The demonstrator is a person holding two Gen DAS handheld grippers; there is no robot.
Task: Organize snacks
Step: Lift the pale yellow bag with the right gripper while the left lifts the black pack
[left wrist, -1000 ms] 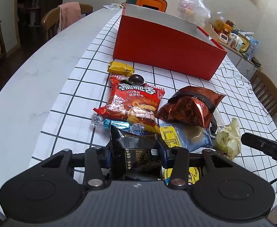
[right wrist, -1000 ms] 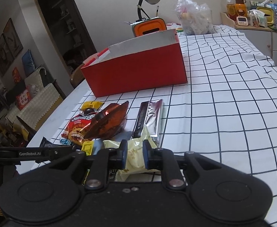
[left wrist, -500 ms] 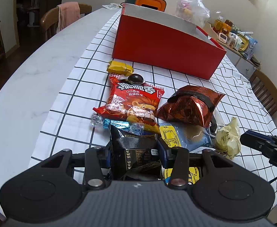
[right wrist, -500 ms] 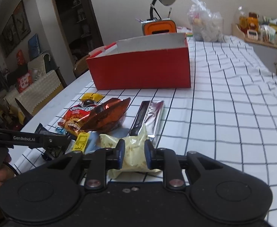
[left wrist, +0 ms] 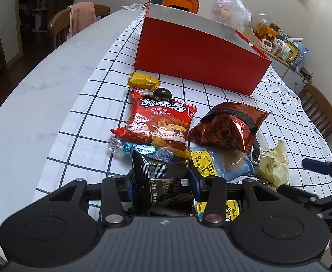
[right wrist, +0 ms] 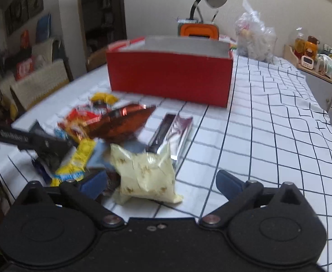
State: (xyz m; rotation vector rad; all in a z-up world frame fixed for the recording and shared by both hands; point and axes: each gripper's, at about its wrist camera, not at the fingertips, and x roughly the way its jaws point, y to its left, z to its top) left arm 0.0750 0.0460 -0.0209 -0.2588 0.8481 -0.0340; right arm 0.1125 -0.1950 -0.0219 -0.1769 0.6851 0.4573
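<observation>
Released since the earlier frame, the pale yellow packet (right wrist: 144, 176) is lying on the checked cloth (right wrist: 268, 136), between the right gripper (right wrist: 161, 181) jaws, which are opening wide and no longer pinching it. Left gripper (left wrist: 161, 184) is staying clamped on the black packet (left wrist: 163, 176) at the near edge of the snack pile. Red box (right wrist: 169, 79) is standing at the far side, apart from the snacks.
</observation>
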